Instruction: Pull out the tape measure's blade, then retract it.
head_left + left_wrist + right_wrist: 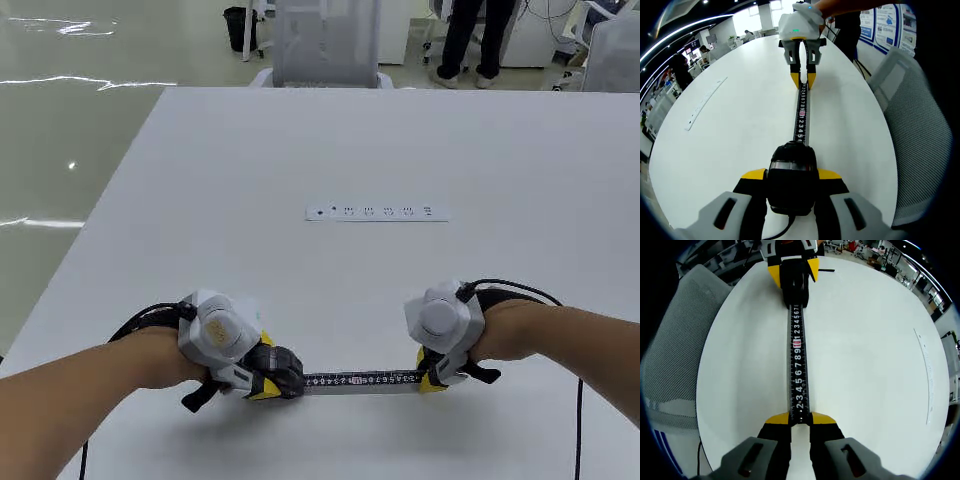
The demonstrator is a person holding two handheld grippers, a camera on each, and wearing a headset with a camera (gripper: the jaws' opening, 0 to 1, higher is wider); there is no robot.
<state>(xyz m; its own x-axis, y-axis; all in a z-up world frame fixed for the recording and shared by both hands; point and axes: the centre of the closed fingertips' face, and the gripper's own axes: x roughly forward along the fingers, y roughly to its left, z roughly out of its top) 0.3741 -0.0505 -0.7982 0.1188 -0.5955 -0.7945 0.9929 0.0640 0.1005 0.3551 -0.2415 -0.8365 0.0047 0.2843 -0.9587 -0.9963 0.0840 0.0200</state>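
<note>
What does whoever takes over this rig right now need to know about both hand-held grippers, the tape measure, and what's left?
Left hand-held gripper: shut on the tape measure case, low over the white table.
Right hand-held gripper: shut on the free end of the blade.
The blade runs straight between the two grippers, numbers facing up, close to the table near the front edge.
Done: the blade is pulled out of the case.
Left: retract it. My judgement: guide the blade end back toward the case rather than letting it snap in.
</note>
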